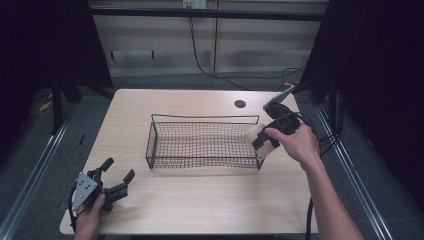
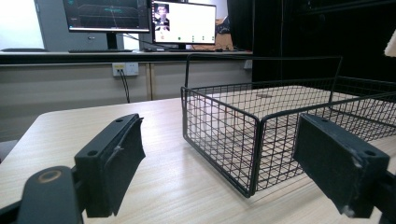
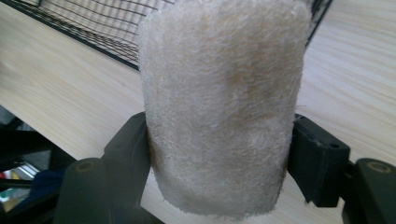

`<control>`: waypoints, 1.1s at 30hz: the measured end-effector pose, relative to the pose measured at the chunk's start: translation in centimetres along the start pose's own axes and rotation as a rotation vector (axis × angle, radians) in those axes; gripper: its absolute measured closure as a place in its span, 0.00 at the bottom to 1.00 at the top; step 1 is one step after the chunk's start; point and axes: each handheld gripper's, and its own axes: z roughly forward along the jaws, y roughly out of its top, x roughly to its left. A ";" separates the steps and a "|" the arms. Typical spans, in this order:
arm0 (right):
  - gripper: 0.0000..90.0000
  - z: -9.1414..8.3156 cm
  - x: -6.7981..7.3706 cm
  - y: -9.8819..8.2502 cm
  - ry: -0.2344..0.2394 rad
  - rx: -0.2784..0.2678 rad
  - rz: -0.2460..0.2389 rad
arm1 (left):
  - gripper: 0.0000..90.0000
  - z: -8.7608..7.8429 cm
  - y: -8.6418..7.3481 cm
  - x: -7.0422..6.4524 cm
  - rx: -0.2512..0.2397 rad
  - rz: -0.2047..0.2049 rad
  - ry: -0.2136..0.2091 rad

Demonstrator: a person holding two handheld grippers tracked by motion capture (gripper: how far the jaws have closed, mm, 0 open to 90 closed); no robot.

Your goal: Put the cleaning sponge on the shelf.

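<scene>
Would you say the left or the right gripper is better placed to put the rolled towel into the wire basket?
Right: the right gripper already clamps the rolled towel at the wire basket; the left gripper is open, far off.

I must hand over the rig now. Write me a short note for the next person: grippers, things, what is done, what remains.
Right gripper: shut on the rolled beige towel, held at the right end of the wire basket, above its corner.
Left gripper: open, holding nothing, near the table's front left corner.
Done: towel picked up and brought to the basket.
Left, likely: lower the towel into the basket and release it.
</scene>
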 end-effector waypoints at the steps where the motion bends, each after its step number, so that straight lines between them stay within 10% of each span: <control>1: 0.33 0.0 0.1 0.2 0.018 -0.011 0.009 | 0.17 0.0 0.0 0.0 0.000 0.003 0.000; 33: 0.33 3.1 1.1 3.3 -0.057 -0.025 0.159 | 0.17 0.0 0.0 0.0 0.000 0.005 0.003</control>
